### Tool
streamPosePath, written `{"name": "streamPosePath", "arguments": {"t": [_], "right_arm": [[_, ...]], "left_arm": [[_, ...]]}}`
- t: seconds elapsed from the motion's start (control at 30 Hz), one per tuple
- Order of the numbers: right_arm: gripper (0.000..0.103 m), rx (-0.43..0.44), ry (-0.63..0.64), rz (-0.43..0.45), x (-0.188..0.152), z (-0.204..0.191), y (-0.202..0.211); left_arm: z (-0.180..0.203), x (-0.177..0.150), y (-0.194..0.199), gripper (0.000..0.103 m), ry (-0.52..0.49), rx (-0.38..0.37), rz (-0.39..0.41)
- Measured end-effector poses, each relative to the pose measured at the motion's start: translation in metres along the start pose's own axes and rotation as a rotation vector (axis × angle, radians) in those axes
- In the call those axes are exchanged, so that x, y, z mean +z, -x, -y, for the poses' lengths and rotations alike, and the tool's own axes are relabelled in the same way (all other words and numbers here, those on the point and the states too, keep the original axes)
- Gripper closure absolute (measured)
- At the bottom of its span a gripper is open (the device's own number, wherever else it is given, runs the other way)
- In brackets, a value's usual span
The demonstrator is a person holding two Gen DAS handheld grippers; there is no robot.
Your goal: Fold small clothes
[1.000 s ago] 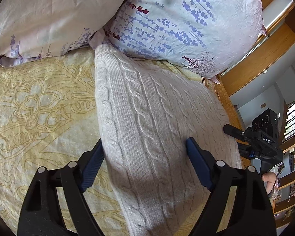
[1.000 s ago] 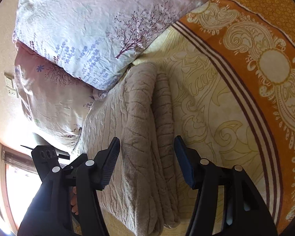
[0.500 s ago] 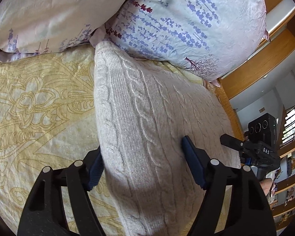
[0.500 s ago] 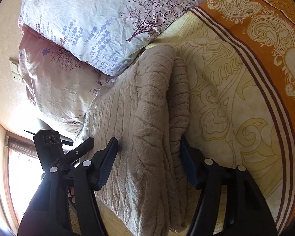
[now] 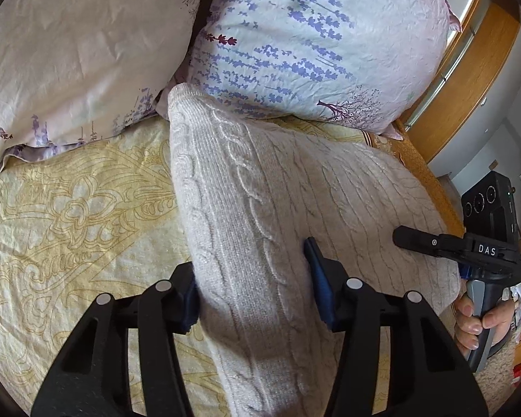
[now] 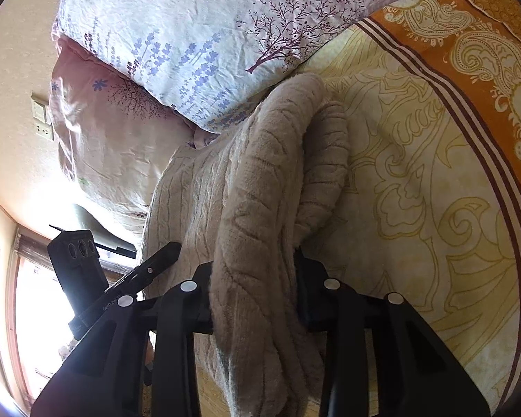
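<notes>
Your left tool [image 5: 255, 290] pinches the sweater [image 5: 281, 187] fold between both pads. Your right tool [image 6: 253, 288] clamps the opposite folded edge. Sweater lies on the bed [image 5: 69, 208], stretching ahead of both tools; far end touches the pillows [image 5: 316, 34].

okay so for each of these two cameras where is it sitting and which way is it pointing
Left wrist: on the left gripper, low at one side of the folded sweater, facing the pillows; right gripper and hand show.
Right wrist: on the right gripper at the opposite side, facing the pillows; left gripper shows.
Shared: sweater, pillows, bedspread.
</notes>
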State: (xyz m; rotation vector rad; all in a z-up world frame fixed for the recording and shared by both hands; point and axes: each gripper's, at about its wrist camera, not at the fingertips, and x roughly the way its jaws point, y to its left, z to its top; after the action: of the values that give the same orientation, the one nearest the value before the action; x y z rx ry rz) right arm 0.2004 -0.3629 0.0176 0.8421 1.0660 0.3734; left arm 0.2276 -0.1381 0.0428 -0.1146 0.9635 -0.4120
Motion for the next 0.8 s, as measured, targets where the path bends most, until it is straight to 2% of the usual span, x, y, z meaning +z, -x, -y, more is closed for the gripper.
{"name": "streamPosePath", "arguments": {"t": [0.2,0.37,0.53,0.67,0.73,0.8], "right_arm": [[0.071,0.039,0.002,0.016,-0.003,-0.011,0.003],[0.072,0.071,0.051,-0.014,-0.01,-0.036,-0.005],[0.072,0.124,0.116,-0.038,-0.021,-0.069,-0.024],[0.072,0.161,0.204,-0.019,-0.028,-0.102,-0.042],[0.072,0.151,0.241,-0.01,-0.035,-0.113,-0.053],[0.072,0.11,0.251,-0.036,-0.043,-0.117,-0.072]], "left_arm": [[-0.005,-0.009,0.012,0.058,-0.005,0.008,0.017],[-0.019,-0.021,0.038,0.062,0.012,0.01,0.046],[-0.047,-0.04,0.082,0.062,0.029,0.039,0.093],[-0.071,-0.048,0.121,0.062,0.032,0.082,0.151],[-0.088,-0.052,0.134,0.061,0.041,0.091,0.159],[-0.109,-0.056,0.132,0.061,0.071,0.094,0.123]]}}
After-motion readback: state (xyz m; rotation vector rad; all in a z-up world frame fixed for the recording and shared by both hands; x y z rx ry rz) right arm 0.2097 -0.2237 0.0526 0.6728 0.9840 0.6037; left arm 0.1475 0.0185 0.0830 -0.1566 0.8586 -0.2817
